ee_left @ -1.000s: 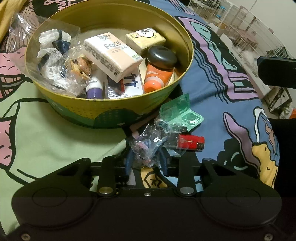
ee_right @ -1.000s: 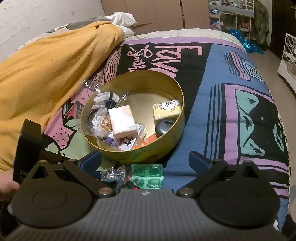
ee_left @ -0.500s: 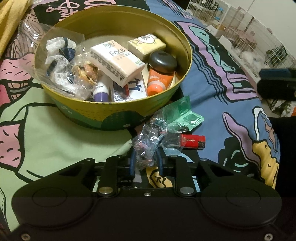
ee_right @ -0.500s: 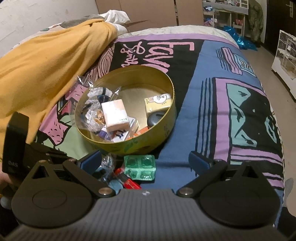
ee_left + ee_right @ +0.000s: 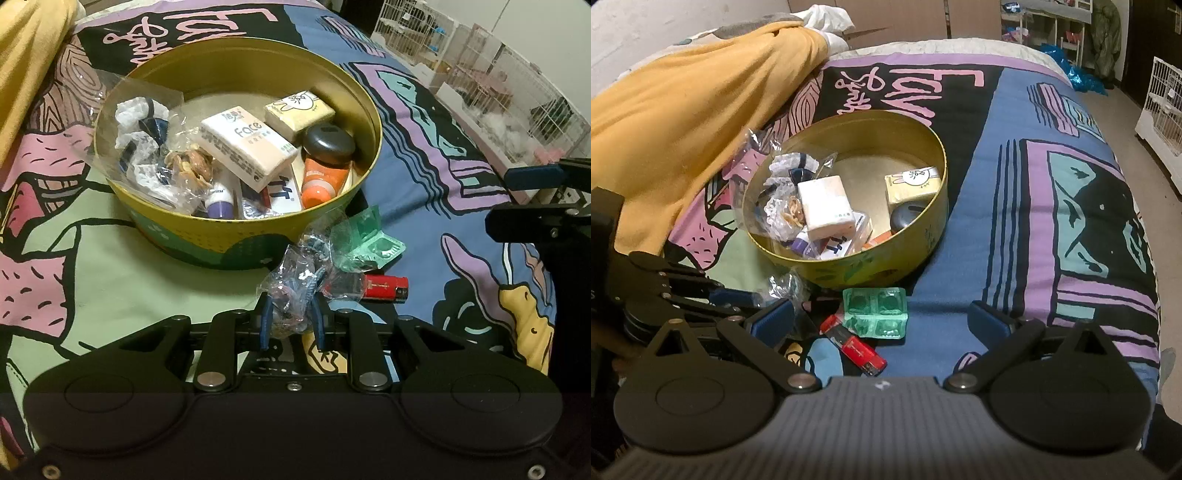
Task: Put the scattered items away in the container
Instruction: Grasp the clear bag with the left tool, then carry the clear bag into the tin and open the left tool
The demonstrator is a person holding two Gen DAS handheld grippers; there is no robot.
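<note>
Your bed (image 5: 1015, 240) carries the round tin (image 5: 236, 236), half filled. Your left gripper (image 5: 290, 325) clamps its fingers on a clear plastic packet (image 5: 295, 291) just before the tin; your right gripper (image 5: 882, 317) stands apart above the green blister pack (image 5: 875, 314) and red lighter (image 5: 857, 349).

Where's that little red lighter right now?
The red lighter lies on the bedspread, outside the round tin and in front of it. It is beside the green blister pack, between the open right gripper's fingers.
</note>
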